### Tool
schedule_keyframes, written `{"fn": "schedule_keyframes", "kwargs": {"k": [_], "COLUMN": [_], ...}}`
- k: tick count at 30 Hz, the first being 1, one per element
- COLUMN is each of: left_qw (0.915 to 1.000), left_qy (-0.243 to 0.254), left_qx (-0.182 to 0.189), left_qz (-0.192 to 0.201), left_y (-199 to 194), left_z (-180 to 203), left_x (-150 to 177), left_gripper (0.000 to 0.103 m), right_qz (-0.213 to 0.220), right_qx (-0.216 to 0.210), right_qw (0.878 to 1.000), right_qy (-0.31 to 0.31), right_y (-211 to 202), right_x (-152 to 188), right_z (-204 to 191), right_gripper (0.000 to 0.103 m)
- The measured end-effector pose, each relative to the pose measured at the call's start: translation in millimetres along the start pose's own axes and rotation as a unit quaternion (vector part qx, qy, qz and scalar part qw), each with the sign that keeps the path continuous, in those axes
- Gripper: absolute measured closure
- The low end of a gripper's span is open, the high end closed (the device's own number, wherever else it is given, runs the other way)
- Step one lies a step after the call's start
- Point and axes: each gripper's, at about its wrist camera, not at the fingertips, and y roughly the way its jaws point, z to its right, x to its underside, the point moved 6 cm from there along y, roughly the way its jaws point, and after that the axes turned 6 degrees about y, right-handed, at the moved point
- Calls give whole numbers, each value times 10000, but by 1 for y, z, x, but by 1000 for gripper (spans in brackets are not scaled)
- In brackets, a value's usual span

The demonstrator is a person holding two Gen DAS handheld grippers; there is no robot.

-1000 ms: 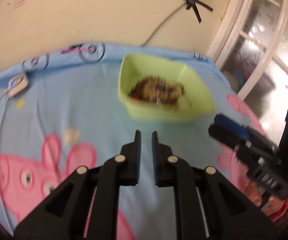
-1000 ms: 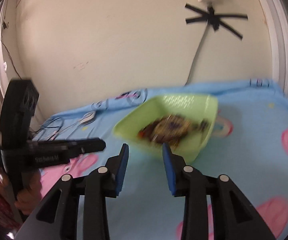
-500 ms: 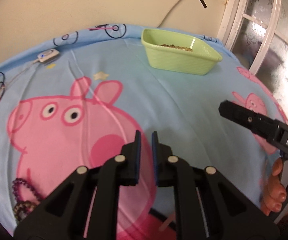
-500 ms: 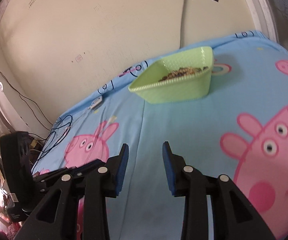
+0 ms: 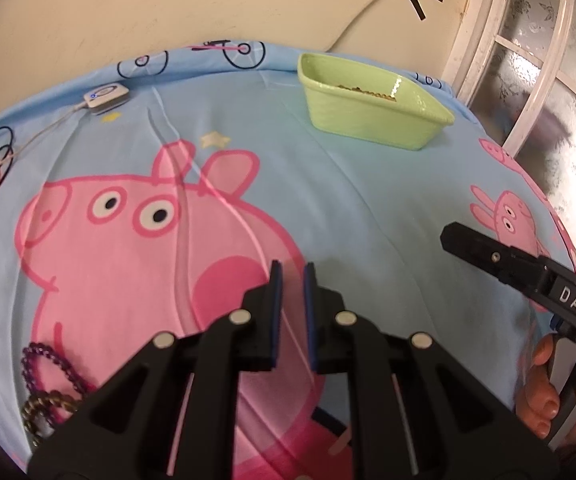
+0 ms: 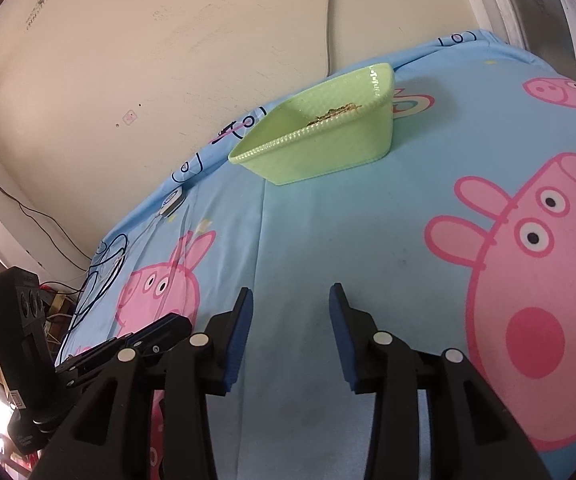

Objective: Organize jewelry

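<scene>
Beads (image 5: 50,380) lay on the bed (image 5: 367,208), low-left of the left claw (image 5: 292,280), which was narrow and empty. Right claw (image 6: 289,300) wide, empty, farther. Tray (image 5: 367,116) far ahead.

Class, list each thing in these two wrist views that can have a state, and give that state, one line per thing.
left gripper: narrowly open, holding nothing.
right gripper: open wide, holding nothing.
green basket: upright on the sheet, jewelry inside.
purple bead bracelet: lying loose on the sheet.
brown bead bracelet: lying loose beside the purple one.
white device: small blue light on.
</scene>
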Motion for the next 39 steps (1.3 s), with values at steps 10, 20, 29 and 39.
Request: {"fn": "schedule_keyframes", "kwargs": {"k": [10,20,29,39], "left_qw": [9999,9998,9998,9999], "left_qy": [64,122,112,125], "left_qx": [-77,-145,-139,-51], "left_qz": [-14,-24,-22,-14], "left_y": [0,1,1,2], "left_z": [1,2,2,2], "left_x": [-1,-1,-1,-1], "left_gripper": [93,93,93,88], "right_qz": [-5,43,16,7], "right_qx": [-173,-264,-309,-323], "right_qw": [9998,9994,9993,9993], "right_qy": [121,208,204,199], "right_y": [-2,-6,-6,-5], "right_x": [0,3,3,2], "right_z": [1,-1,-1,0], "right_gripper": [82,80,79,79]}}
